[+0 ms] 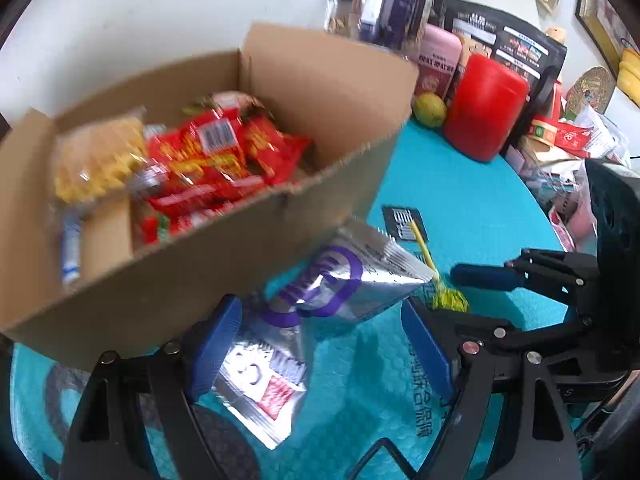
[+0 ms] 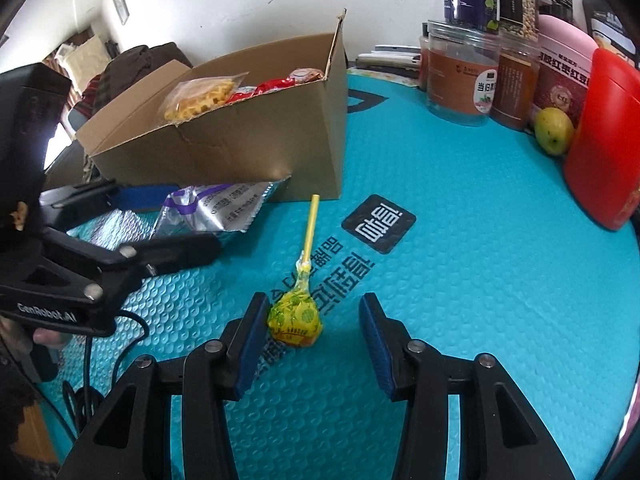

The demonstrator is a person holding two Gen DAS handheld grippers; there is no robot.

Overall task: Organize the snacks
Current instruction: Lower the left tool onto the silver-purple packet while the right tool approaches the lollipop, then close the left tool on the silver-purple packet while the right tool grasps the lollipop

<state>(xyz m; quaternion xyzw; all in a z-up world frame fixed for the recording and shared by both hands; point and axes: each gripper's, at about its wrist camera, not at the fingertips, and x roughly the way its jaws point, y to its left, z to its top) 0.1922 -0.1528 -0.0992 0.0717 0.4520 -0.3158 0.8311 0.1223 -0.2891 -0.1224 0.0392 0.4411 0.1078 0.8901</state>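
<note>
An open cardboard box (image 1: pixel 224 264) (image 2: pixel 240 144) stands on the teal mat, holding red snack packs (image 1: pixel 212 160) and a yellow snack bag (image 1: pixel 96 160). A silver and purple foil packet (image 1: pixel 320 304) (image 2: pixel 216 208) lies against the box's front. My left gripper (image 1: pixel 320 344) is open with its fingers either side of this packet. A yellow wrapped lollipop (image 2: pixel 298 314) (image 1: pixel 444 296) lies on the mat. My right gripper (image 2: pixel 312 340) is open, its blue pads (image 2: pixel 252 344) either side of the candy head.
Jars (image 2: pixel 460 76), a pink tin (image 2: pixel 560 76), a red canister (image 2: pixel 604 140) and a green fruit (image 2: pixel 554 130) stand at the back right. A black label (image 2: pixel 378 224) is printed on the teal mat (image 2: pixel 480 260). More packets (image 1: pixel 576 140) pile at the far right.
</note>
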